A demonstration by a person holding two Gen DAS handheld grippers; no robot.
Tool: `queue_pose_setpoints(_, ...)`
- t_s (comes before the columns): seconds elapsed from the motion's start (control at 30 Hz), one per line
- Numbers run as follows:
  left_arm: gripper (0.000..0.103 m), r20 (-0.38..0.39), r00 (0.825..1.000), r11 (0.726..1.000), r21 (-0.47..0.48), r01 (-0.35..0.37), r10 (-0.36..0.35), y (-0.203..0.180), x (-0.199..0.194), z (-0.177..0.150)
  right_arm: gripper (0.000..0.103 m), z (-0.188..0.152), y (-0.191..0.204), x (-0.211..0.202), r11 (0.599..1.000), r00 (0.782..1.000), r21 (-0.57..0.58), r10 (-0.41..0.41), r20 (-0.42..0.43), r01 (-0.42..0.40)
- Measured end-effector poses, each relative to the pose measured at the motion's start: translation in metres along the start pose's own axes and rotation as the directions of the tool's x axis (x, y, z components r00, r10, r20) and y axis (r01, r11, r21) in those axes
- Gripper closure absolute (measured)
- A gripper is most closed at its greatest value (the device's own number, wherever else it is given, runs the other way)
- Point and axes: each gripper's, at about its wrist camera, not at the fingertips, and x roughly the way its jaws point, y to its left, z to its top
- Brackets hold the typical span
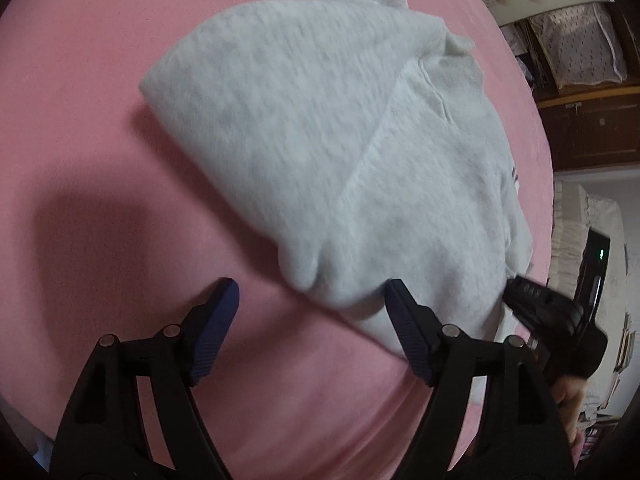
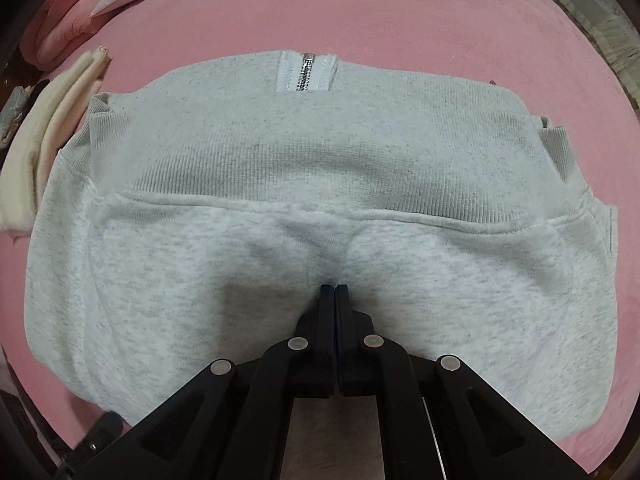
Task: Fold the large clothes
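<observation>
A light grey zip sweatshirt [image 1: 320, 120] lies folded on the pink bed sheet [image 1: 100, 80]. My left gripper [image 1: 312, 286] stands open at the bundle's near corner. Its right finger [image 1: 404, 320] rests against the fabric edge, and nothing is pinched between the pads. In the right wrist view the sweatshirt [image 2: 320, 168] shows its ribbed hem and its zipper [image 2: 306, 74] at the far side. My right gripper [image 2: 334, 289] points down, shut on a pucker of the grey fabric. The left wrist view shows that right gripper [image 1: 514, 286] at the garment's right edge.
A folded cream cloth [image 2: 52, 132] lies just left of the sweatshirt, with pink bedding [image 2: 80, 12] beyond it. Past the bed's right edge stand a wooden cabinet [image 1: 592, 128] and storage bags [image 1: 576, 52]. A person's hand [image 1: 572, 392] grips the right tool.
</observation>
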Motion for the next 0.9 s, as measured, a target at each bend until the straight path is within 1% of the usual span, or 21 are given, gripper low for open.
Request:
queue_pose_setpoints(0.03,0.029,0.014,1.000,1.000,-0.011,0.012,-0.012,0.001,0.001,0.005,0.102,0.002,0.006,0.001,1.000,1.000,-0.002,0.001,-0.001,-0.001)
queue_pose_setpoints(0.07,0.028,0.029,0.999,1.000,-0.015,0.023,-0.023,-0.001,0.008,0.018,0.102,0.003,0.010,0.002,1.000,1.000,-0.006,0.004,-0.003,-0.004)
queue_pose_setpoints(0.1,0.028,0.040,0.999,0.999,-0.016,0.033,-0.032,-0.001,0.010,0.021,0.102,0.003,0.010,0.002,1.000,1.000,-0.007,0.009,-0.005,-0.009)
queue_pose_setpoints(0.2,0.028,0.079,0.995,0.998,0.004,0.061,-0.062,-0.004,0.015,0.034,0.102,0.007,0.005,0.002,1.000,0.999,-0.002,0.031,-0.011,-0.031)
queue_pose_setpoints(0.27,0.028,0.123,0.988,0.995,-0.003,0.099,-0.098,-0.005,0.017,0.046,0.102,0.009,0.000,0.001,0.999,0.999,-0.009,0.042,-0.012,-0.042)
queue_pose_setpoints(0.4,0.026,0.139,0.980,0.986,-0.063,0.154,-0.145,-0.001,0.032,0.066,0.102,0.010,-0.004,-0.003,0.999,0.999,-0.026,0.046,-0.019,-0.046)
queue_pose_setpoints(0.47,0.026,0.157,0.974,0.982,-0.073,0.175,-0.162,0.002,0.036,0.071,0.102,0.011,-0.006,-0.005,0.999,0.998,-0.016,0.049,-0.026,-0.049)
queue_pose_setpoints(0.53,0.026,0.174,0.971,0.981,-0.067,0.180,-0.166,0.003,0.036,0.072,0.102,0.015,-0.008,-0.002,0.999,0.998,-0.010,0.052,-0.034,-0.052)
queue_pose_setpoints(0.57,0.029,0.186,0.967,0.980,-0.065,0.189,-0.174,0.004,0.035,0.070,0.102,0.017,-0.009,-0.002,0.998,0.998,-0.005,0.055,-0.040,-0.055)
queue_pose_setpoints(0.6,0.048,0.194,0.964,0.978,-0.060,0.199,-0.184,0.003,0.035,0.071,0.102,0.019,-0.010,-0.001,0.998,0.997,0.002,0.057,-0.045,-0.057)
queue_pose_setpoints(0.63,0.064,0.200,0.963,0.979,-0.057,0.198,-0.183,0.005,0.033,0.070,0.102,0.022,-0.011,0.000,0.998,0.997,0.009,0.060,-0.049,-0.060)
queue_pose_setpoints(0.67,0.068,0.202,0.960,0.975,-0.067,0.211,-0.194,0.010,0.034,0.070,0.102,0.025,-0.013,0.000,0.998,0.997,0.014,0.061,-0.051,-0.060)
queue_pose_setpoints(0.7,0.076,0.206,0.952,0.963,-0.093,0.251,-0.228,0.018,0.034,0.070,0.102,0.026,-0.013,0.000,0.998,0.997,0.018,0.060,-0.053,-0.059)
queue_pose_setpoints(0.73,0.080,0.212,0.939,0.943,-0.138,0.302,-0.270,0.027,0.032,0.069,0.102,0.029,-0.014,0.002,0.998,0.997,0.015,0.058,-0.053,-0.057)
queue_pose_setpoints(0.77,0.081,0.212,0.930,0.925,-0.172,0.339,-0.301,0.033,0.032,0.069,0.102,0.031,-0.013,0.002,0.999,0.997,0.009,0.054,-0.053,-0.054)
queue_pose_setpoints(0.8,0.083,0.212,0.926,0.918,-0.185,0.352,-0.312,0.035,0.033,0.069,0.102,0.031,-0.014,0.002,0.999,0.997,0.008,0.053,-0.053,-0.053)
queue_pose_setpoints(0.9,0.084,0.224,0.916,0.919,-0.140,0.369,-0.334,0.025,0.019,0.066,0.101,0.032,-0.016,0.000,0.998,0.997,0.013,0.063,-0.055,-0.062)
